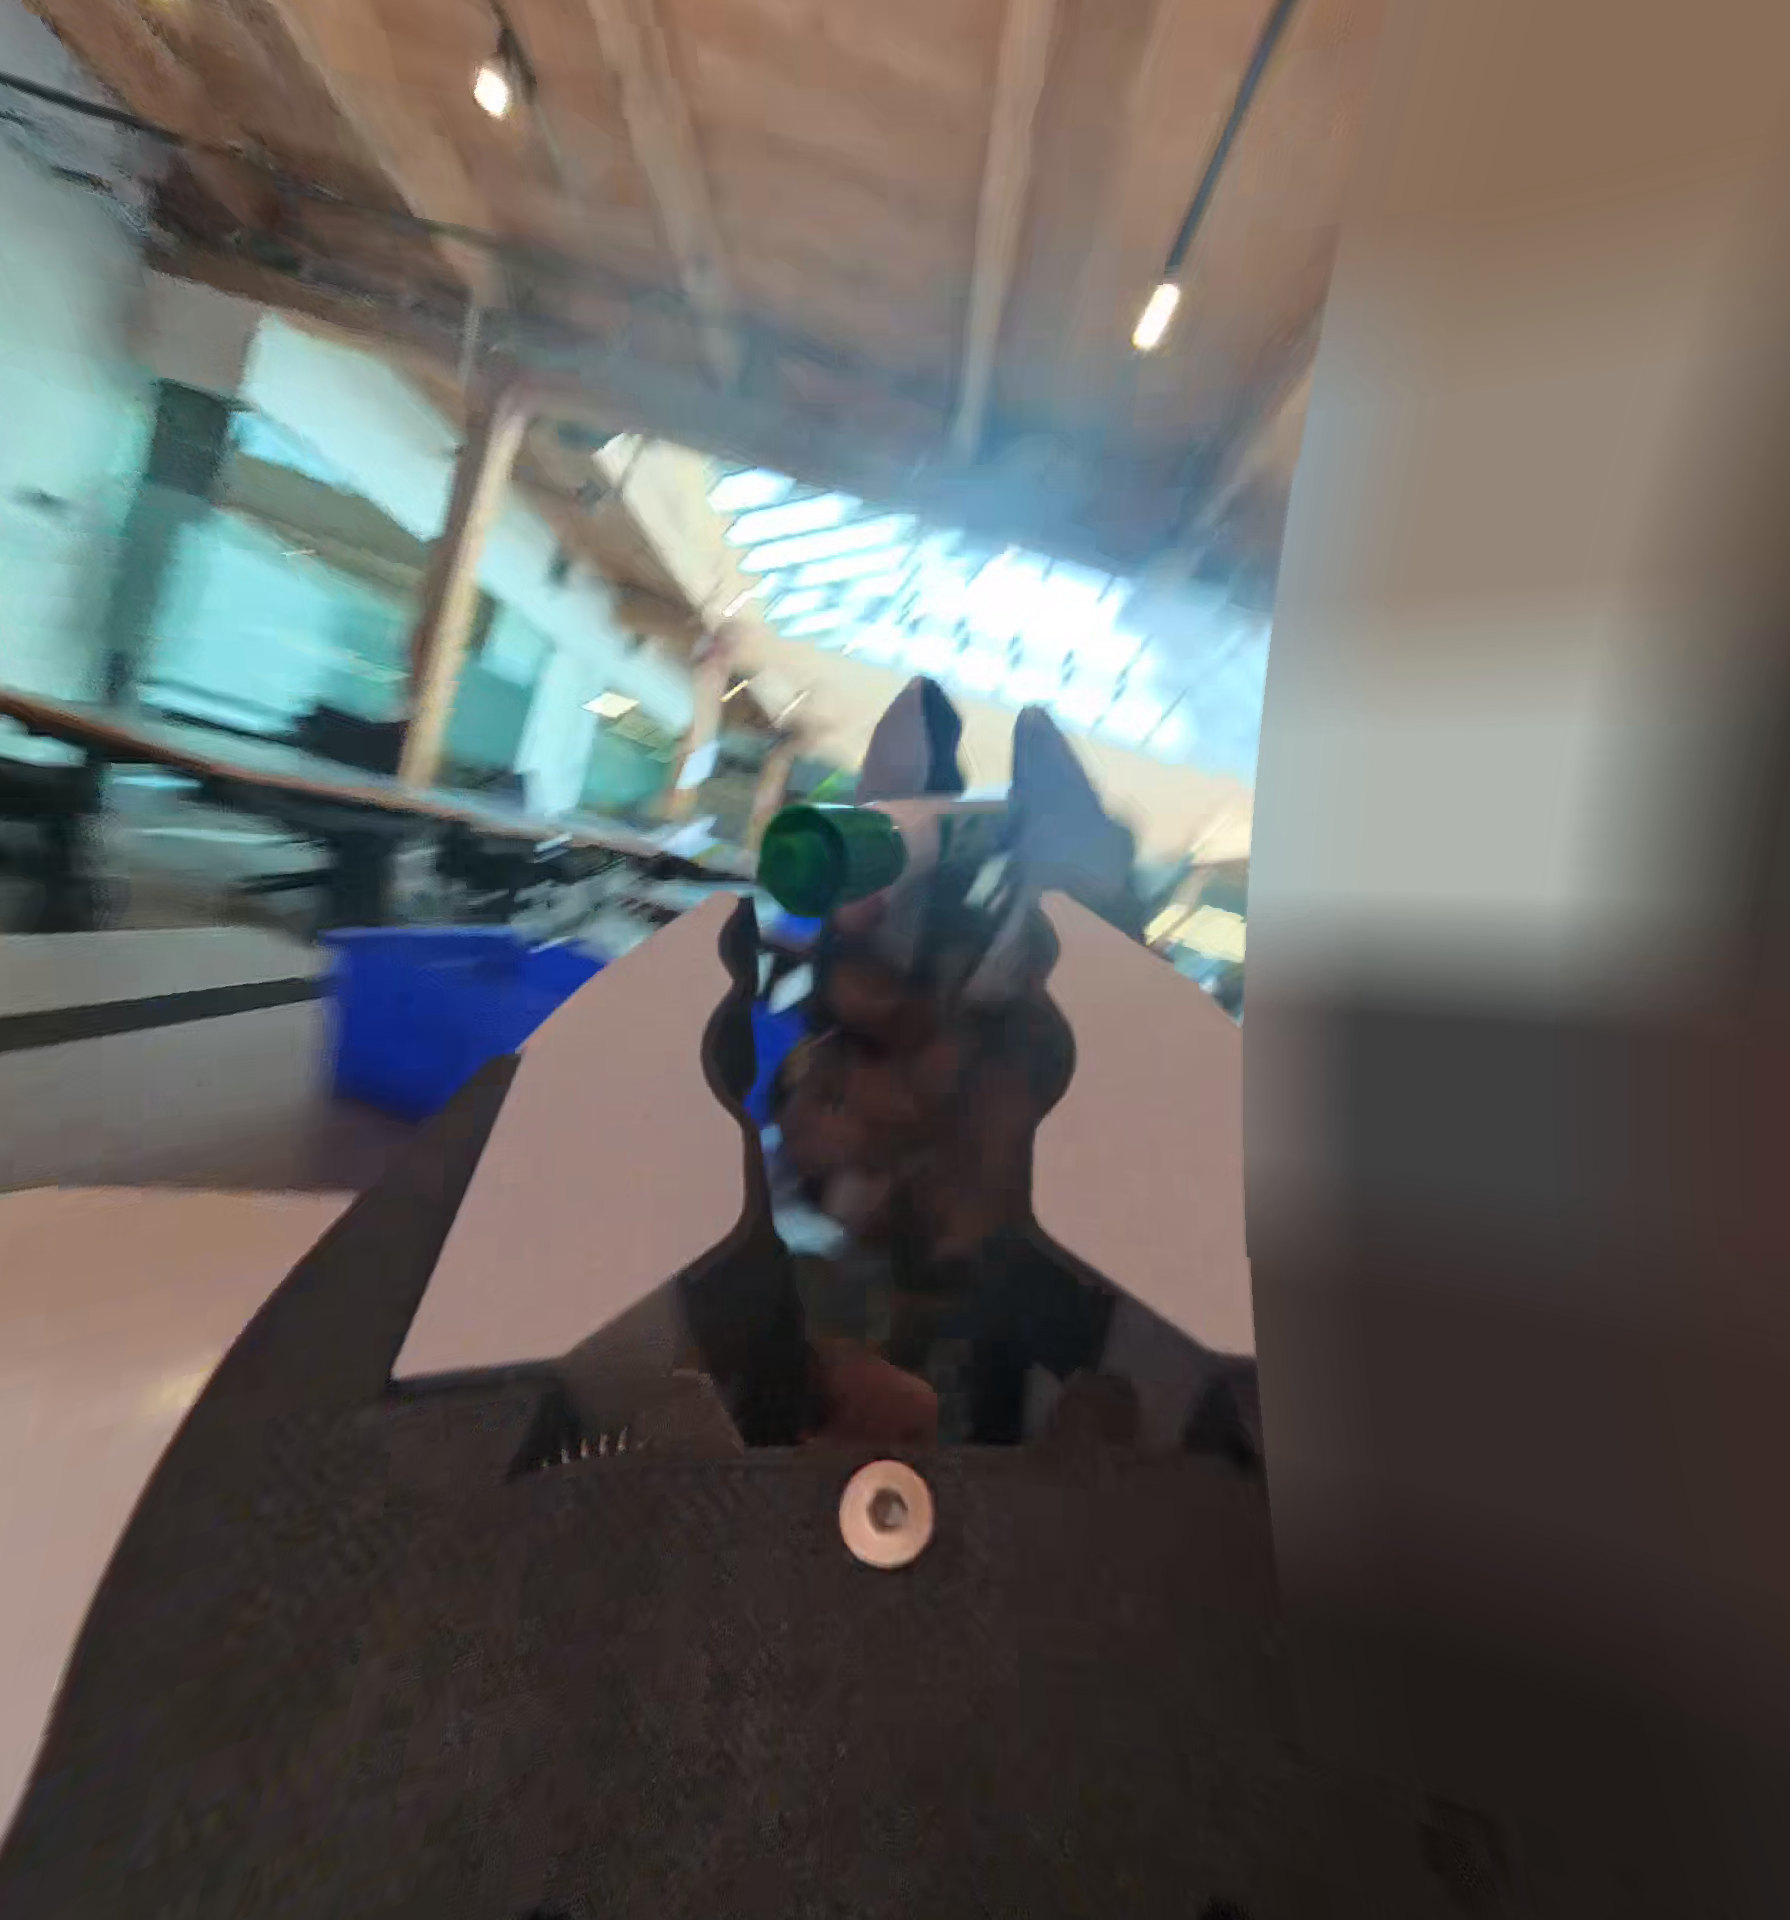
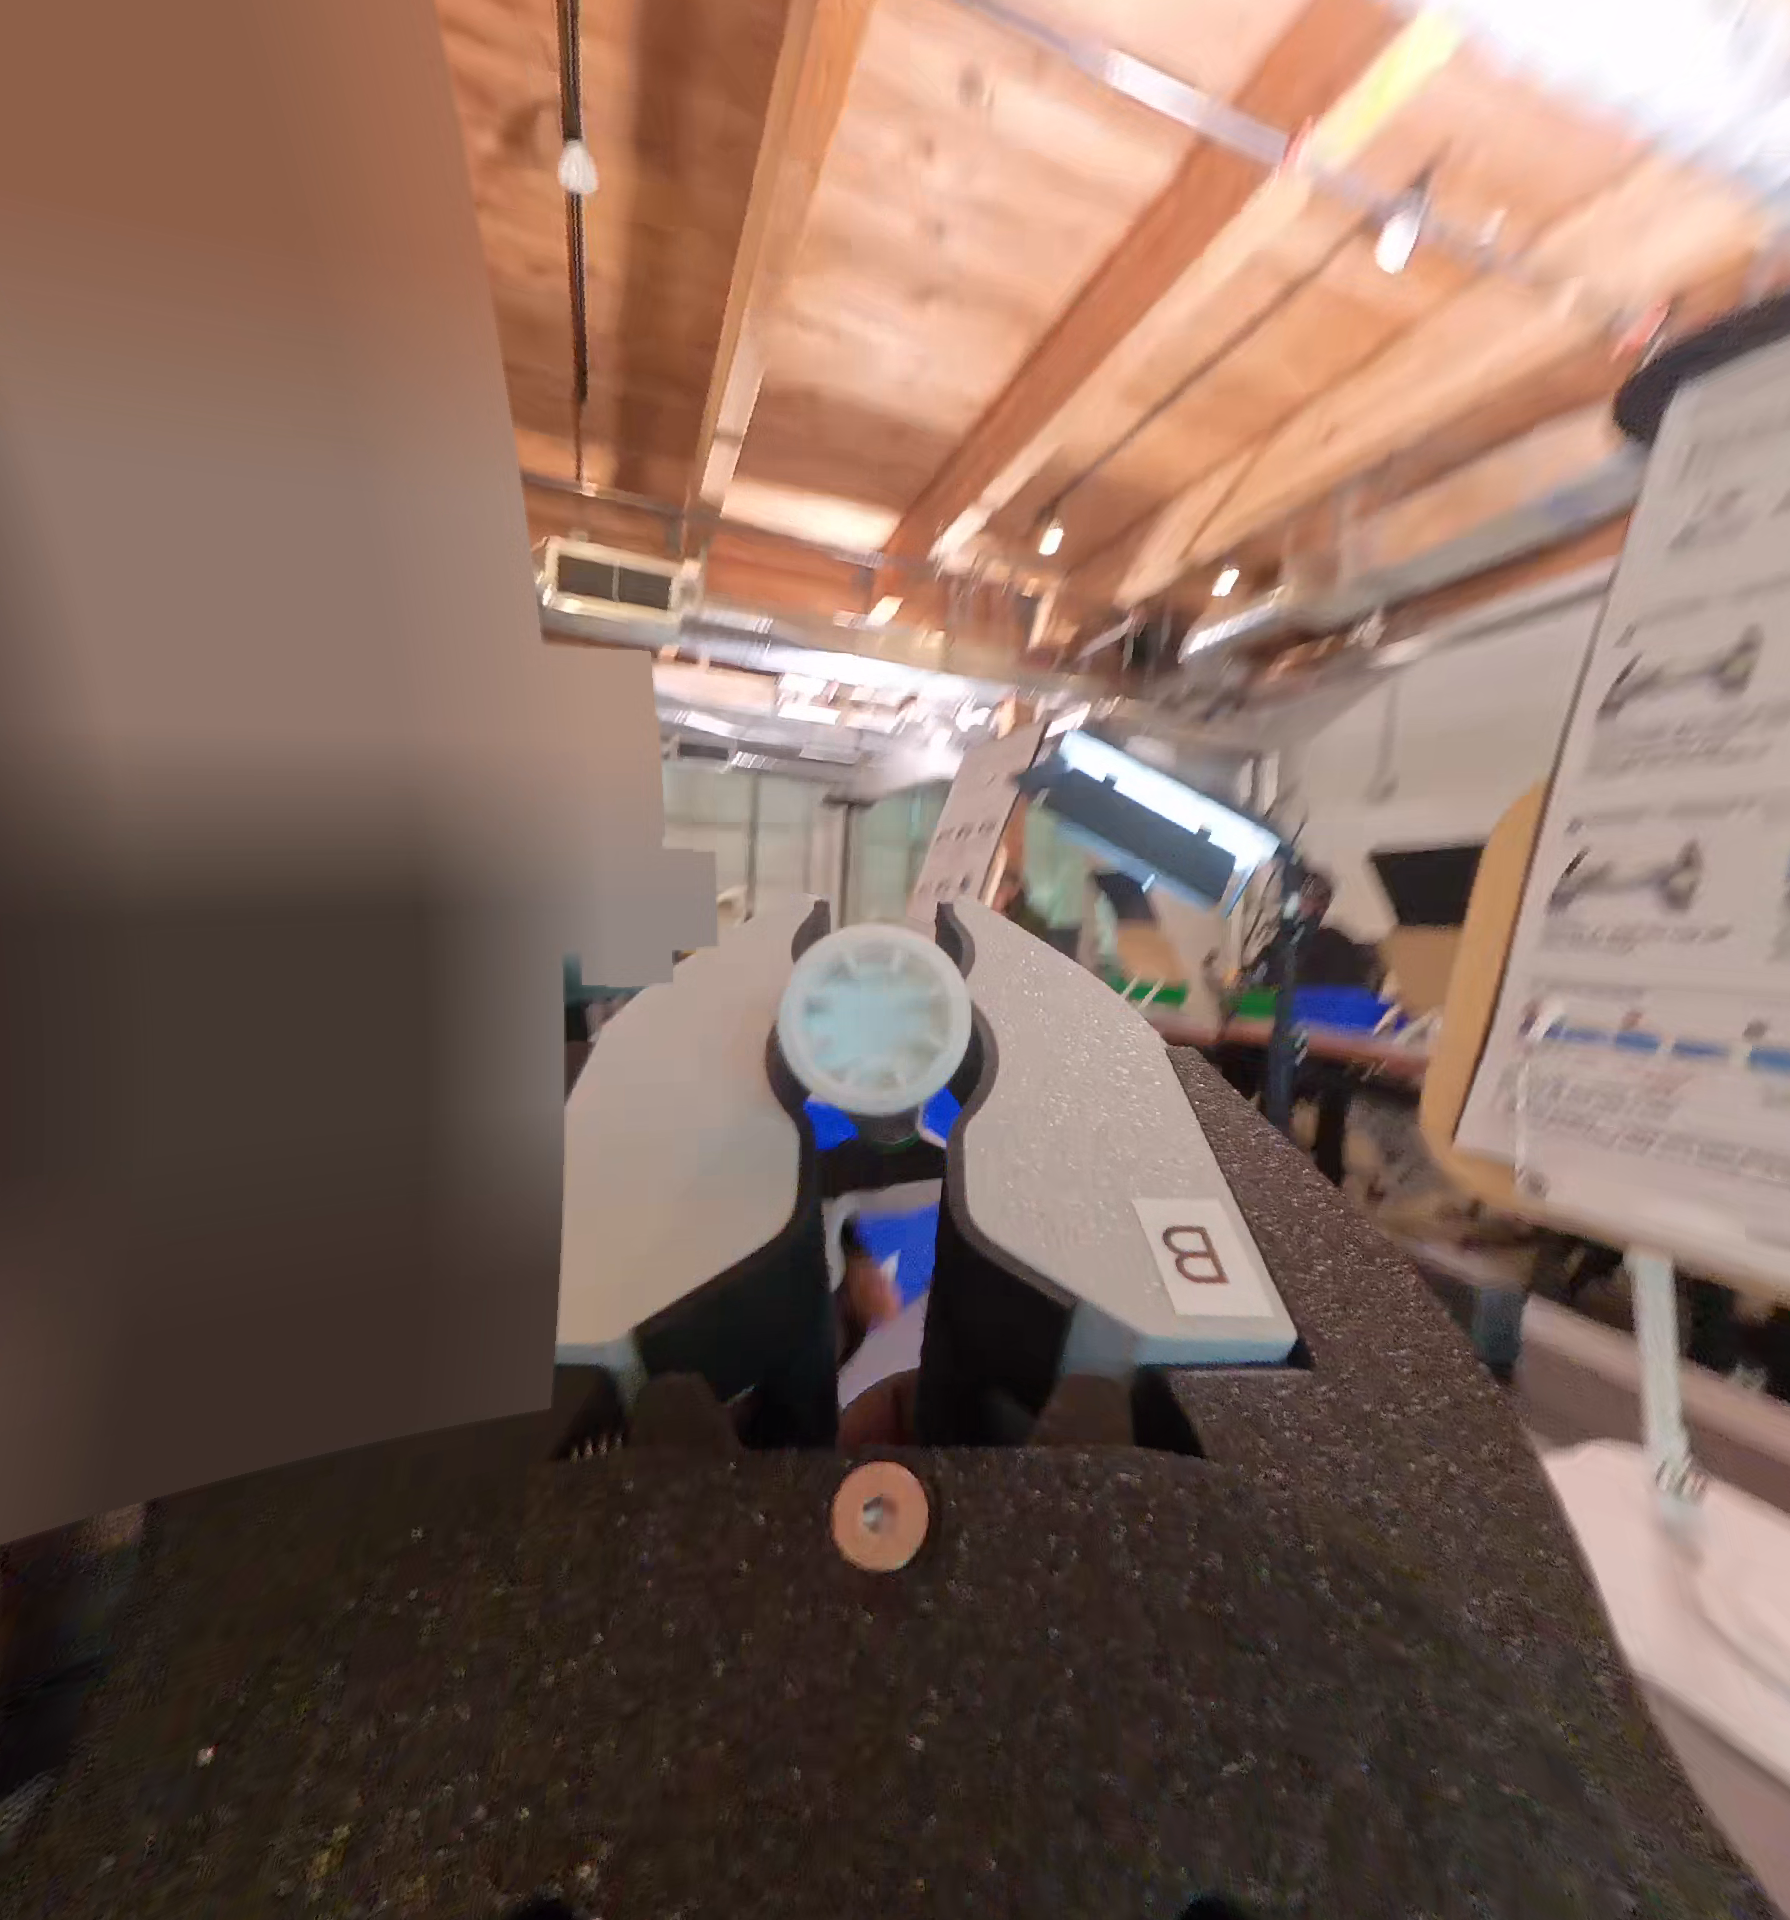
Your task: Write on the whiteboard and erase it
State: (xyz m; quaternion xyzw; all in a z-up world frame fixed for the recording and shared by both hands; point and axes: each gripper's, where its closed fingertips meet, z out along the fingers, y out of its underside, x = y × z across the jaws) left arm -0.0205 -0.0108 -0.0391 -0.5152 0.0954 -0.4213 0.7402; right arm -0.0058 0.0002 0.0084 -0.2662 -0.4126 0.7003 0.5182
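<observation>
Marker (image 2: 875,1013) sits clamped in the right gripper (image 2: 880,920), its pale, ribbed butt end facing that gripper's camera and filling the round notch between the 2 grey fingers (image 2: 1067,1070). The jaws are clenched on the barrel, with only a narrow slit left below it. A small white sticker (image 2: 1197,1257) lies on the right-hand finger near its base.

From the left wrist view the same marker (image 1: 834,857) runs crosswise, its green cap pointing left and sticking out past the right gripper (image 1: 974,790), which is seen farther off, tips up. The left gripper (image 1: 896,935) is just in front of it and slightly below. Its jaws stand released, a wide wavy gap between the 2 grey fingers (image 1: 621,1091), and nothing is in them. The cap is just above the tip of the left-hand finger; whether they touch cannot be told, as the view is smeared.

Behind, in the left view, a blue bin (image 1: 423,1018) stands beyond a pale table (image 1: 91,1351), with long desks (image 1: 247,769) farther back. In the right view a printed sheet (image 2: 1680,831) on a white stand (image 2: 1660,1382) stands at the right edge, tilted. A wooden beamed ceiling (image 2: 974,312) with strip lights (image 1: 1156,315) spans both views.
</observation>
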